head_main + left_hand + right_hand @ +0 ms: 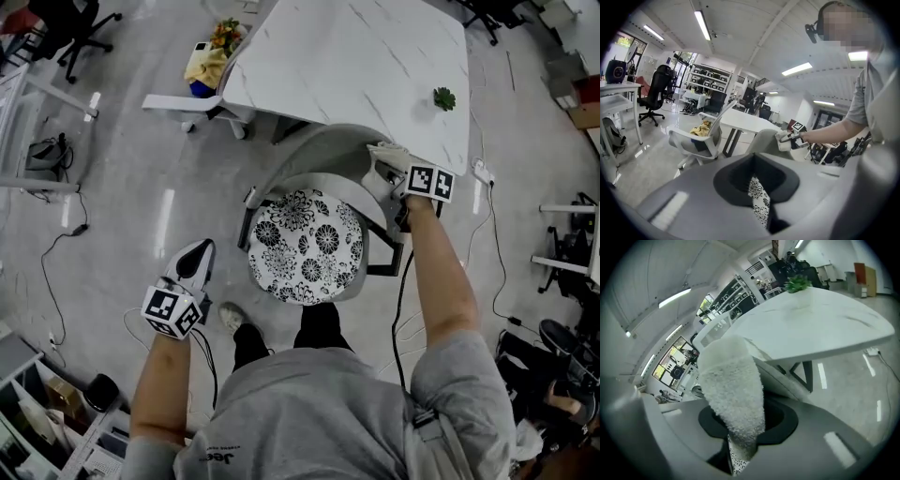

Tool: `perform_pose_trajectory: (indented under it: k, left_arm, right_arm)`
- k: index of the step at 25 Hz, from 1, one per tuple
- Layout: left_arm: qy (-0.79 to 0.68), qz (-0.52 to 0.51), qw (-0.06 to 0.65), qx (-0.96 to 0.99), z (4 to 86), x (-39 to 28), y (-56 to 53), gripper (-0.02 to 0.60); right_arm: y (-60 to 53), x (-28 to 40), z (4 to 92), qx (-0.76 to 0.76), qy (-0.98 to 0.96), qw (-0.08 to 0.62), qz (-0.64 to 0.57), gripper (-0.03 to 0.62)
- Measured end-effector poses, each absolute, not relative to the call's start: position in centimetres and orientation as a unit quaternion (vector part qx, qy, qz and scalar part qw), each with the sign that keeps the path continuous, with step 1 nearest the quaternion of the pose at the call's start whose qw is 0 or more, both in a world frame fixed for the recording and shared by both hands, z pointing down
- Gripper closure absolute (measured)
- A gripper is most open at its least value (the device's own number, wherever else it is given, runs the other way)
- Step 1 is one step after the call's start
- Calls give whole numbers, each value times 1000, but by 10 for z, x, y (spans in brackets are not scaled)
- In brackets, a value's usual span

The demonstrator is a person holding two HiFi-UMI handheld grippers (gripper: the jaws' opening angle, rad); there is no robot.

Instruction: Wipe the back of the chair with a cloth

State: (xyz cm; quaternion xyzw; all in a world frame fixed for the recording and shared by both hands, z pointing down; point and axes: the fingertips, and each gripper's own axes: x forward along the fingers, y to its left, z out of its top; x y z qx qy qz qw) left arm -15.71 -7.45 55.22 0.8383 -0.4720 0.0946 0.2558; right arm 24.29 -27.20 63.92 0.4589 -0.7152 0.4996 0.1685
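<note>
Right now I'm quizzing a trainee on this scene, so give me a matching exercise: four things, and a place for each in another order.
1 cloth; 2 left gripper; 3 plant; 4 patterned cushion.
a on the table; b on the chair; c over bare floor; d in the right gripper, against the chair back.
Pairs: 1-d, 2-c, 3-a, 4-b.

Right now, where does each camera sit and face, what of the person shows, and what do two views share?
Head view: on the head, facing down onto the chair and table; shows both arms, left gripper, right gripper.
Left gripper view: rides the left gripper, facing the chair's back; shows the right arm.
Right gripper view: rides the right gripper, facing past the cloth toward the table; no body.
Shared: the first two both show the right gripper at the chair's back.
</note>
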Motion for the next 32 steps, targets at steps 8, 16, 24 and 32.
perform_pose_trajectory:
  k: [8, 16, 24, 32]
  left_arm:
    - [-457, 107, 272, 840, 570, -131, -75, 525]
    - [-449, 109, 271, 844, 567, -117, -74, 525]
    - [-462, 91, 245, 847, 518, -132, -62, 525]
    - [-502, 45, 179, 845, 417, -163, -54, 525]
  right_arm:
    - [-196, 312, 729, 505, -606, 143, 597, 502]
    - [-154, 324, 768, 522, -538, 141, 647, 502]
    - [-177, 257, 672, 458, -676, 138, 560, 502]
    - [-217, 154, 495, 367, -816, 90, 438, 502]
